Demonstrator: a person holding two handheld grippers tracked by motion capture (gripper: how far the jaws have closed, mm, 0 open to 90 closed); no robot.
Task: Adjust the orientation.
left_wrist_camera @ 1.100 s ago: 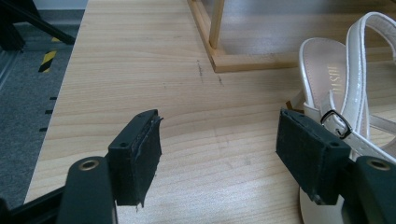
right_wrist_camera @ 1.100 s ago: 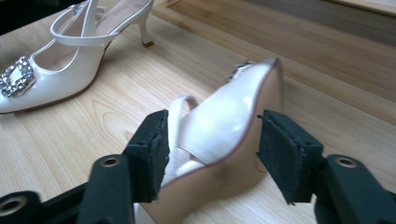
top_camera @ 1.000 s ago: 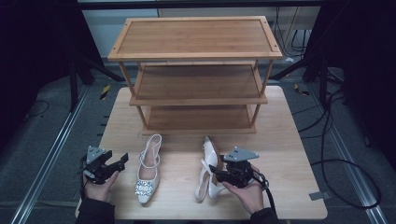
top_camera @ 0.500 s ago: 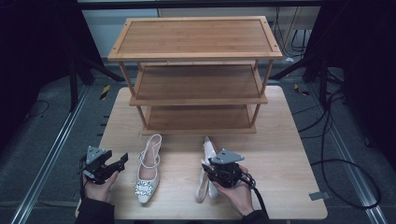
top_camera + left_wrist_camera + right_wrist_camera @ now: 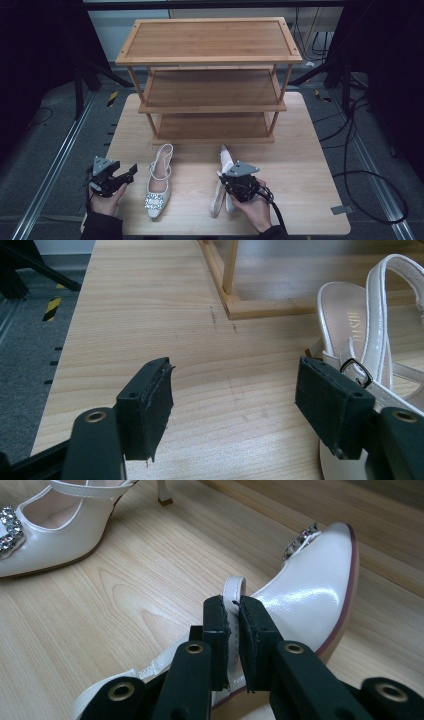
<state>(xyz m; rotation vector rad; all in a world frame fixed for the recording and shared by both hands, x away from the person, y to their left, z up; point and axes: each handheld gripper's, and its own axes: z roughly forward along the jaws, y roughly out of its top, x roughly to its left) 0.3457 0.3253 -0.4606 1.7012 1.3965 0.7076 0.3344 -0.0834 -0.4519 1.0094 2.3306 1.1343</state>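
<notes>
Two white heels lie before the shoe rack (image 5: 210,85); right gripper (image 5: 232,625) has just closed, fingers pinching the tipped heel's strap (image 5: 234,592) to lift it, while left gripper (image 5: 235,405) waits, fingers spread.

We see a light wooden table (image 5: 310,165) standing on grey carpeted floor (image 5: 45,150), with a three-tier wooden shelf rack (image 5: 210,40) at its far edge. Black cables (image 5: 370,165) snake across the floor on the right, a metal rail (image 5: 55,170) runs along the left, and darkness surrounds us.

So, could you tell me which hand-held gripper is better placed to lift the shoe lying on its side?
Right. The right hand-held gripper is shut on that shoe's strap; the left hand-held gripper stands open over bare table.
</notes>
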